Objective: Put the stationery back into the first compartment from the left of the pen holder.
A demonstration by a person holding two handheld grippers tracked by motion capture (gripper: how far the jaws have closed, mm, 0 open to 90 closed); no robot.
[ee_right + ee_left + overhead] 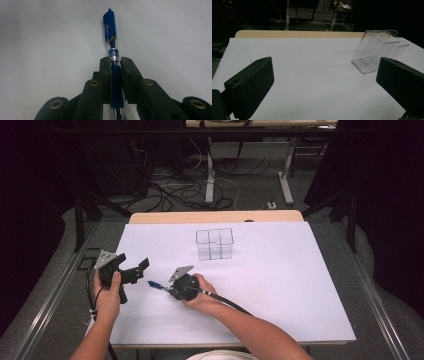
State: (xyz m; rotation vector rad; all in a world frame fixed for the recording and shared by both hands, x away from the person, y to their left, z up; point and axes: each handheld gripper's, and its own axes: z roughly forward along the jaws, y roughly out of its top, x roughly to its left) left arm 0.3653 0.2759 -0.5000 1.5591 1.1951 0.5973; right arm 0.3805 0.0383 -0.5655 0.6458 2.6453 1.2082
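A blue click pen (111, 27) lies lengthwise between my right gripper's (115, 62) jaws, which are shut on its barrel; the clip end sticks out ahead over the white sheet. From above, the pen (156, 285) pokes out to the left of the right gripper (169, 289), low over the sheet. My left gripper (134, 262) is held at the table's left side, open with nothing in it. Its own view has the jaws wide apart (324, 67) and a clear plastic divided box (377, 50) ahead to the right. That box (215, 244) stands upright at the far middle of the sheet.
A white sheet (280, 285) covers most of the wooden table (215, 216). Beyond the far edge are desk legs and tangled cables (180, 190) on the floor. Dark curtains stand on both sides.
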